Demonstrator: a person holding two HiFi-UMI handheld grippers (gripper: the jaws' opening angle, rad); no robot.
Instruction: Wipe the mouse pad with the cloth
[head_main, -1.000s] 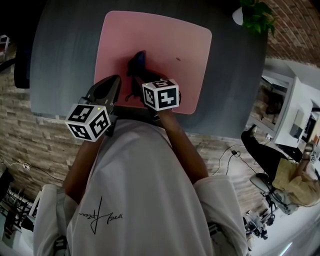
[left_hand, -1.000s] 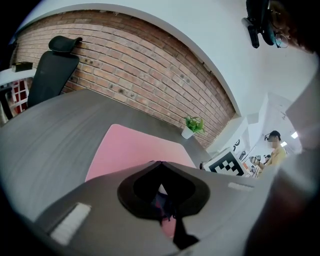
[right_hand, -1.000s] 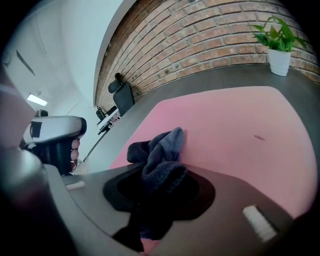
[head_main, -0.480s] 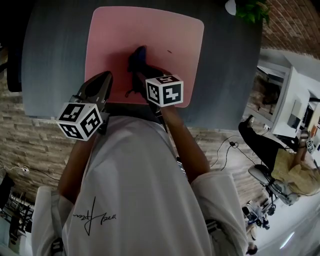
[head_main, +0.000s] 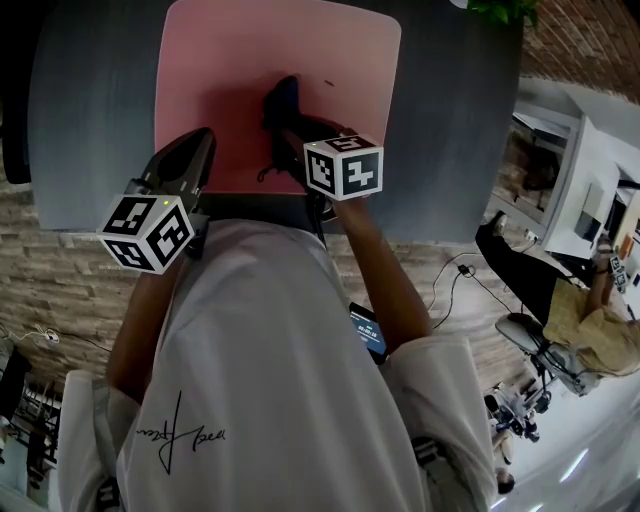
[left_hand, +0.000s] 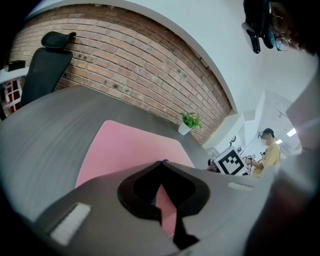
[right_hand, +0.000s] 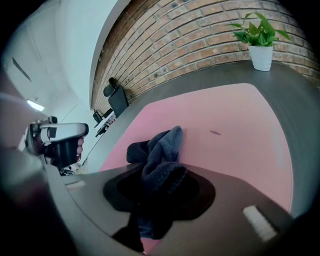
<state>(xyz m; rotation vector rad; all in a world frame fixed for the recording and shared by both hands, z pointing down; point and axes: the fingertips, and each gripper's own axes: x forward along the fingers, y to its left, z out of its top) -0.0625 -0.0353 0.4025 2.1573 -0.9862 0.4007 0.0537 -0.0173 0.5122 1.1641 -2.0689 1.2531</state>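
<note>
right gripper (right_hand: 159, 192) is clamped on the dark cloth (right_hand: 161, 147), at 6 o'clock on the pink mouse pad (head_main: 225, 70). left gripper (left_hand: 161, 167) is closed and empty, at 7 o'clock. i think the bunched cloth may slip out, or drag the pad.

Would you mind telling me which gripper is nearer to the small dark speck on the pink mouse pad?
Right. The right gripper, clamping the cloth, is mid-pad, just short of the speck. The left gripper is at the near left edge of the mouse pad, farther away.
</note>
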